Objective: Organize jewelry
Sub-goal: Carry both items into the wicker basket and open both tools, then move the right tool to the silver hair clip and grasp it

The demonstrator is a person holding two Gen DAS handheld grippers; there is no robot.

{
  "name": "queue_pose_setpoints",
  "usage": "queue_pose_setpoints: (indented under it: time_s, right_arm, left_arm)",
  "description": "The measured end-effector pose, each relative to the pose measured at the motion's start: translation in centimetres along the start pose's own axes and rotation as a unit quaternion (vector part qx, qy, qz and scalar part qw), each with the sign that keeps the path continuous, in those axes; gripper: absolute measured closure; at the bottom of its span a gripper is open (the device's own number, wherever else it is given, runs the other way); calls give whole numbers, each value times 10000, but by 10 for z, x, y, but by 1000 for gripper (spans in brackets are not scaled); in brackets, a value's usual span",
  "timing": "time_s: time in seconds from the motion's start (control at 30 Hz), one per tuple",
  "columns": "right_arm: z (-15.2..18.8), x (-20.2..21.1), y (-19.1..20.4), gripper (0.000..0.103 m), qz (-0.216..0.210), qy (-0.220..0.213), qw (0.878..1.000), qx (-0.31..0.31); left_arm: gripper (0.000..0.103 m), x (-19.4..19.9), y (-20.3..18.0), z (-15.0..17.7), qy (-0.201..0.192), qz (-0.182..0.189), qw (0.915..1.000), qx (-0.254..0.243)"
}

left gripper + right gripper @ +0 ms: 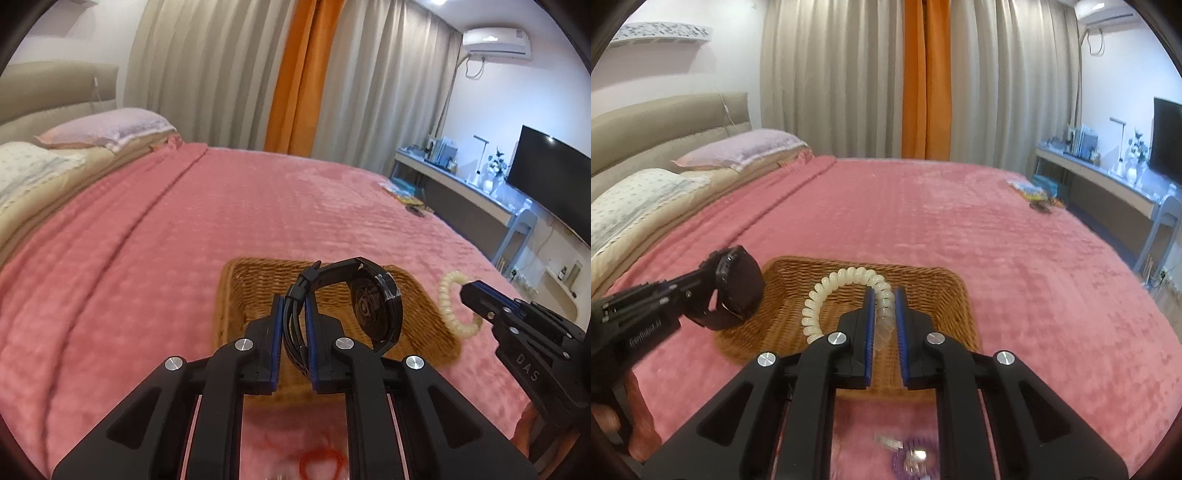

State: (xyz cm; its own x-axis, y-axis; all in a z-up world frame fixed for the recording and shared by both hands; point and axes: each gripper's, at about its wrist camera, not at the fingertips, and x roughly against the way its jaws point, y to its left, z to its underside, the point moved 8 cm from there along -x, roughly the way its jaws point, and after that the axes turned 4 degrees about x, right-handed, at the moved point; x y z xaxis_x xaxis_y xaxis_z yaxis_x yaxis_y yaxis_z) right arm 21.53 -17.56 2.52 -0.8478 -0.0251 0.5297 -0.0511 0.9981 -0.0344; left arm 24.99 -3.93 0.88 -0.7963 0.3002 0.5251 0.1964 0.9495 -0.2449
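A bedroom: a wide bed point(923, 229) under a pink blanket point(184, 229), pillows point(738, 147) against a beige padded headboard point(665, 118). Pale floor-length curtains point(831, 74) with one orange panel point(925, 74) cover the far wall. An air conditioner point(496, 42) hangs high at right, above a long desk point(461, 181) and dark television point(550, 177).
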Motion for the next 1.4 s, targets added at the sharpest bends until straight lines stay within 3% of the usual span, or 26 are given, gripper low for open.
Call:
queue_pose_setpoints:
  time_s: [0.17,0.3,0.53,0.6,0.67,0.8,0.83,0.87,0.97,1.13,1.3,1.4]
  right_arm:
    - [13,-64,-2,94,-41,550,9984,-147]
    - [32,-95,-1,94,-20,1024,9946,-174]
    - [52,-110,5,92,-148,1343,9907,-164]
    - [51,-107,1,86,-172,1322,9908,-232]
    - [47,-96,-4,81,-226,1220,9918,-314]
    - [38,-63,-9,70,-239,1011,9941,-327]
    - [35,-55,-8,66,-269,958,9945,-322]
    - [32,-40,-8,60,-323,839,9954,-321]
    - [23,8,-7,55,-342,305,9988,-192]
    - [32,84,-1,55,138,-597,9978,243]
    - [69,119,5,55,231,-763,9964,299]
    - [95,131,2,55,245,-810,9963,148]
  left_arm:
    - [94,-56,9,13,350,-126,9993,17]
    - [93,-79,14,26,619,-164,9979,-105]
    - [87,-85,11,37,852,-83,9962,-173]
    - [79,-72,10,32,731,0,9972,-152]
    - [65,-60,9,26,580,87,9982,-133]
    - [60,-15,4,14,189,243,9995,-115]
    - [55,-1,2,11,39,268,9995,-153]
    - [49,13,1,9,-102,304,9993,-200]
    - [39,61,-3,6,-501,362,9977,-290]
    - [35,123,4,19,-943,309,9949,-156]
    - [33,152,9,55,-1011,233,9946,-64]
    - [33,160,14,78,-1103,-114,9936,-211]
